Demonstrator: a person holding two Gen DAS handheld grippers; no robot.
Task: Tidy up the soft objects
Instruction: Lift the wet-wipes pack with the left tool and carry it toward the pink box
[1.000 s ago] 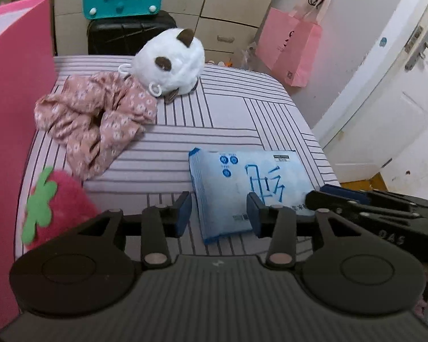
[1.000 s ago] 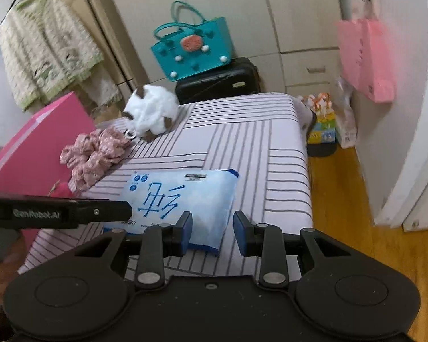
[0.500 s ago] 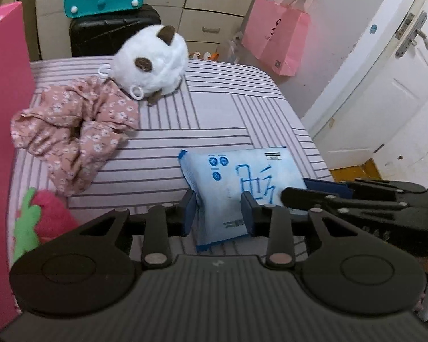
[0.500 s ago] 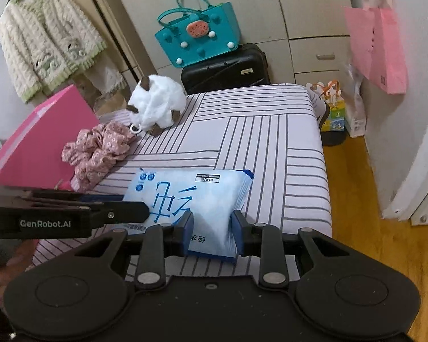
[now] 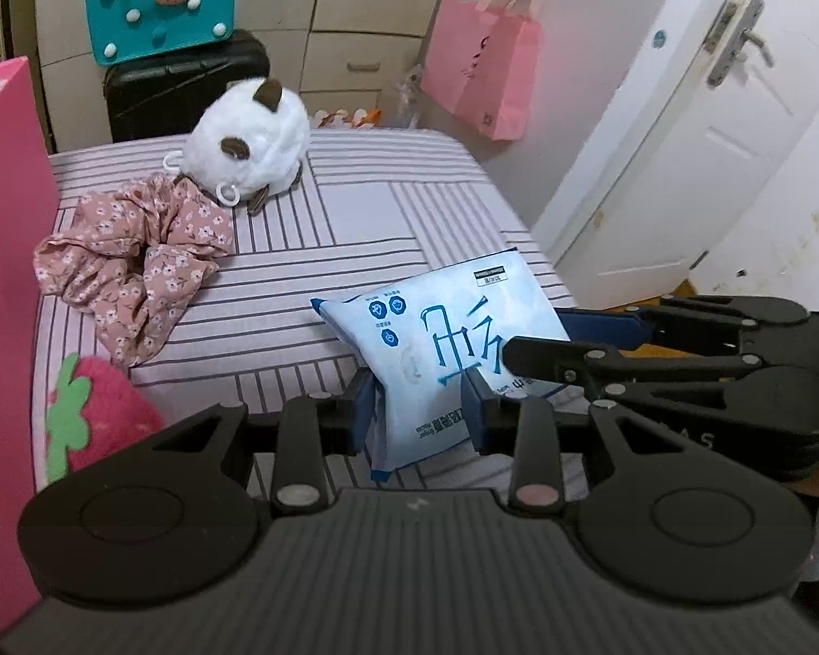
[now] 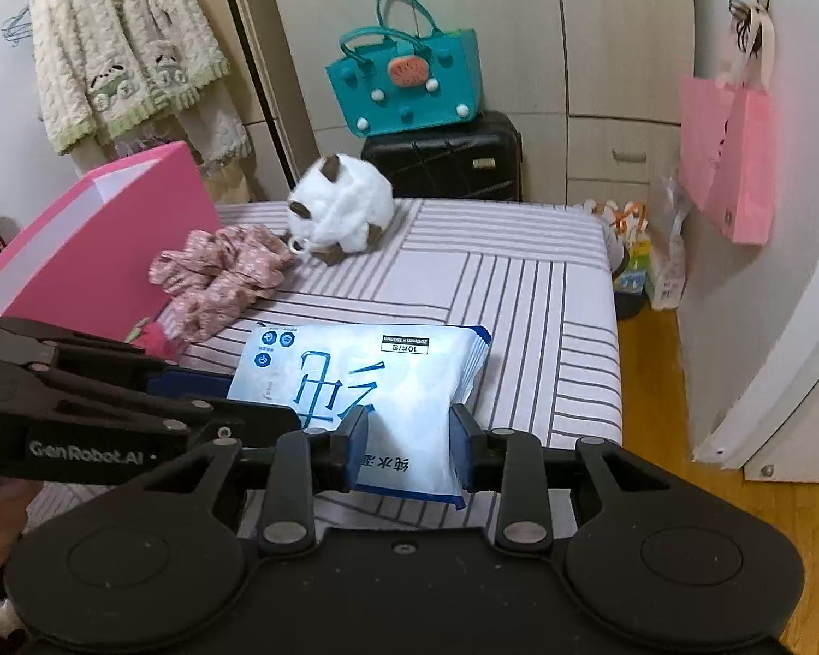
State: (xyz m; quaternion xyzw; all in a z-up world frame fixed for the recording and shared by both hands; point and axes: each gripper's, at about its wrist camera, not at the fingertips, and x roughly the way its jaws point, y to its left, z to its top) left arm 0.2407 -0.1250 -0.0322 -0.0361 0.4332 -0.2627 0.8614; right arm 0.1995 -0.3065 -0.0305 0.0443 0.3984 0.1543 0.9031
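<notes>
**Inspector:** Where is the wipes pack (image 5: 442,349)?

**Assistant:** You have it pinched from both sides over the near edge of the bed (image 5: 355,207). Your left hand-held gripper (image 5: 417,417) is clamped across the pack's near left end. Your right hand-held gripper (image 6: 404,450) is clamped on its near right part. The pack sits tilted, far corner raised; whether its underside touches the striped sheet cannot be told.

**Inspector:** And the other soft things?

**Assistant:** You will find the pink floral cloth (image 5: 136,256) bunched on the bed's far left, well apart from the pack. The white plush toy (image 5: 251,147) sits just behind it, touching the cloth's far edge. A strawberry plush (image 5: 95,426) lies at the near left, against the pink box (image 5: 5,273).

**Inspector:** Surroundings?

**Assistant:** Beyond the bed you see a teal bag (image 6: 407,84) on a black suitcase (image 6: 447,164), and a pink paper bag (image 6: 729,158) hanging at the right.
</notes>
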